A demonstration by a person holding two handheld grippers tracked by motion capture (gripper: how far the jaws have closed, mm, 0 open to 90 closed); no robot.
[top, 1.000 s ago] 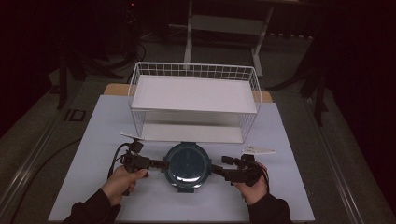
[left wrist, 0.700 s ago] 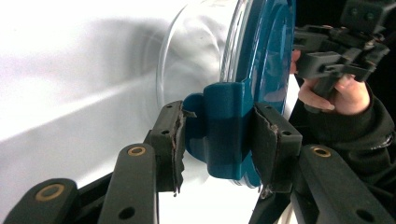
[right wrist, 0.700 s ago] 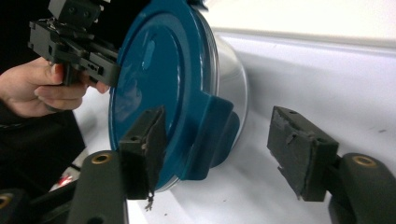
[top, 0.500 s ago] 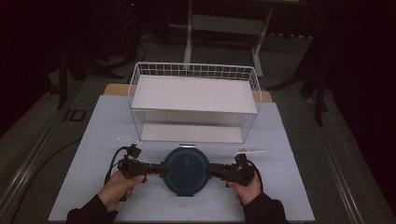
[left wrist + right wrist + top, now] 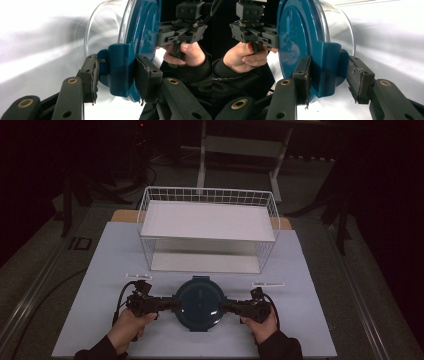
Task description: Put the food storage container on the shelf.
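The round blue-lidded glass bowl (image 5: 200, 304) sits between both tongs. The left tongs (image 5: 172, 304) pinch its side clip; the right tongs (image 5: 225, 307), just closing, hug the other clip. Beyond the tongs stands a white wire basket (image 5: 208, 195).

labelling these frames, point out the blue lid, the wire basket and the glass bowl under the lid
blue lid (image 5: 200, 300), high view, middle of its round top
wire basket (image 5: 207, 195), high view, back rim of the white mesh
glass bowl (image 5: 100, 32), left gripper view, its clear curved wall
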